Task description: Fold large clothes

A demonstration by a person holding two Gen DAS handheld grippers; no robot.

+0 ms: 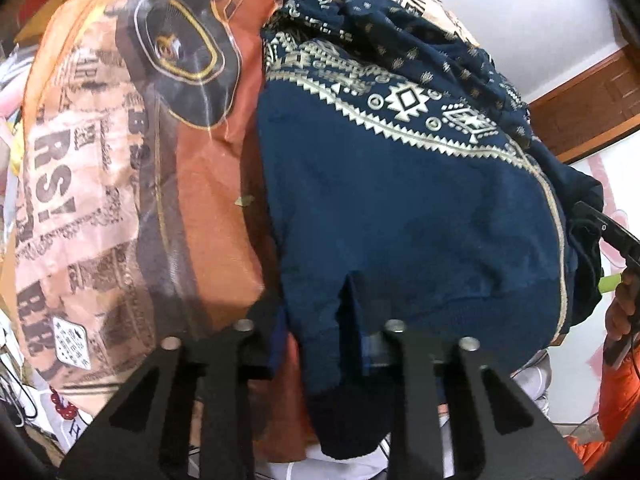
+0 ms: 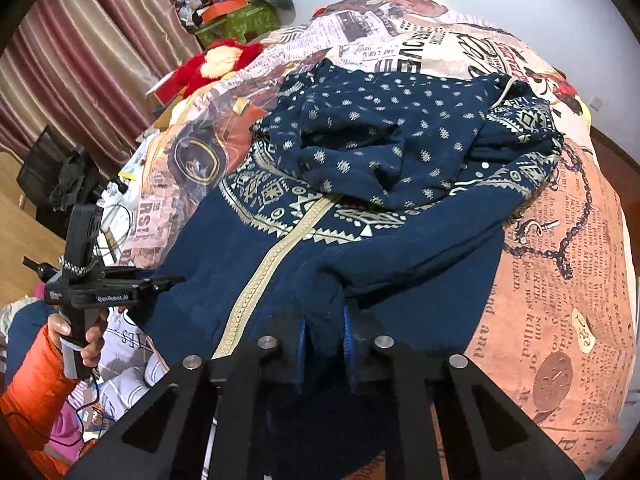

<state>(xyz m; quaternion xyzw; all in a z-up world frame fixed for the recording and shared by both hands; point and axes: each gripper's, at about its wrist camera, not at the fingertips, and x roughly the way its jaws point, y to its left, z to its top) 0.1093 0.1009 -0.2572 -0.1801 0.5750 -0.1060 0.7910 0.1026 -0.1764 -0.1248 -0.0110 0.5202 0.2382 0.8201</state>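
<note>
Fabric fills both grips: the left gripper (image 1: 320, 344) has its fingers clamped on a hem fold of the navy knitted zip jacket with cream geometric banding (image 1: 400, 208), and the right gripper (image 2: 324, 344) pinches the same hem further along. The jacket lies face up on the bed's orange newspaper-print quilt (image 2: 560, 280), its dotted hood bunched at the far end. This looks like the start of a bottom-up fold; next, both grippers should lift together and carry the hem toward the hood, keeping it level.
</note>
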